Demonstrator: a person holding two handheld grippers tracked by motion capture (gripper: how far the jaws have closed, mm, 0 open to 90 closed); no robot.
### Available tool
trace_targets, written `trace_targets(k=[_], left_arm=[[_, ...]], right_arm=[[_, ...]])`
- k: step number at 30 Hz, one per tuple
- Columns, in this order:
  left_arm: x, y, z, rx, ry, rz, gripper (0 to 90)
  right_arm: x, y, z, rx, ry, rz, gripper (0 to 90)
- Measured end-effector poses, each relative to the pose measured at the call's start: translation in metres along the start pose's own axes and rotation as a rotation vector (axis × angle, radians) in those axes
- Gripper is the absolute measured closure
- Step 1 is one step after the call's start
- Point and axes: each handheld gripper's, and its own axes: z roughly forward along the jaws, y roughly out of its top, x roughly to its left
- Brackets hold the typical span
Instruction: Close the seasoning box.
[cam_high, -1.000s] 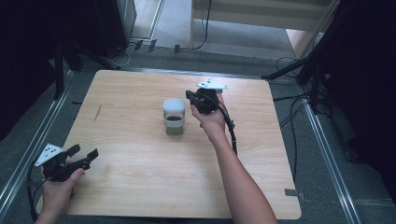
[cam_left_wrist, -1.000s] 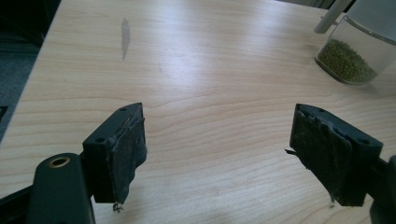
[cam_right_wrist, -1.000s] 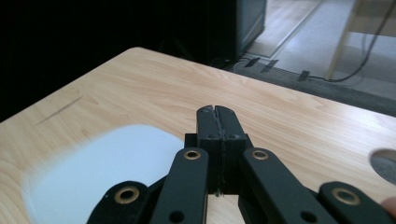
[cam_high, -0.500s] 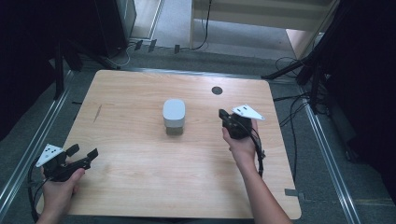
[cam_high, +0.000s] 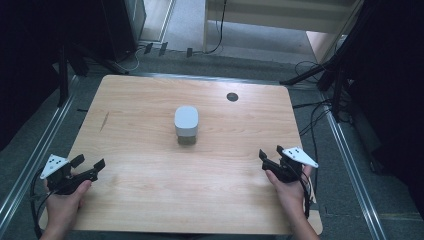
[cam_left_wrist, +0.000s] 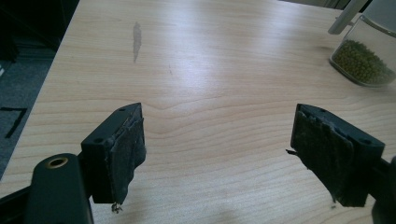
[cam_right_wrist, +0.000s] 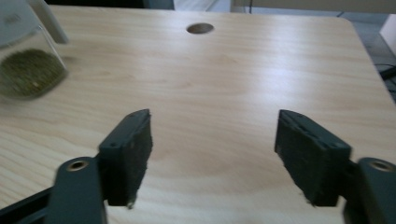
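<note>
Jar: clear jar (cam_high: 186, 125) with a white lid and green beans inside stands upright at mid-tabletop (cam_high: 150, 200), touching nothing; it also shows at the top right of the left gripper view (cam_left_wrist: 366, 56) and, blurred, at the top left of the right gripper view (cam_right_wrist: 25, 65).
Left gripper: left gripper (cam_high: 87, 167) sits low at the near left corner of the tabletop; jaws spread, nothing between them, bare wood ahead (cam_left_wrist: 219, 140).
Right gripper: right gripper (cam_high: 270, 157) is at the near right edge, well apart from the jar; its jaws have just been opening and stand spread with nothing between them (cam_right_wrist: 212, 149).
Stage: judged, the lid looks seated and both hands are parked clear, so the work looks done or between steps.
Risk, jar: if a gripper goes back in fast and level, a jaw could clip the wall and tip or slide the jar; whether the lid is pressed home cannot be told, so a knock might spill beans.
Risk, cable: the right gripper's cable hangs off the near right edge and could snag there on a quick reach.
Risk, hole: round hole (cam_high: 232, 96) lies beyond and right of the jar, apart from it; a jar shoved that way could catch its rim.
Edges: both grippers sit near the front edge; the right one is just beside the right edge too.
Open room: wide bare wood all round the jar, on every side.
</note>
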Motion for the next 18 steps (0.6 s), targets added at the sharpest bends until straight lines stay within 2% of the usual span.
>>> trace_targets(k=[4, 12, 18], left_arm=[[0.000, 0.000, 0.000, -0.001, 0.000, -0.003, 17.8], [0.002, 0.000, -0.001, -0.004, 0.002, -0.016, 18.1], [0.001, 0.000, -0.001, -0.004, 0.006, -0.013, 18.2]], right_arm=[[-0.010, -0.012, -0.013, 0.011, -0.026, 0.012, 19.0], [-0.025, -0.028, -0.036, 0.033, -0.055, 0.008, 17.1], [-0.037, -0.042, -0.049, 0.046, -0.087, 0.038, 17.1]])
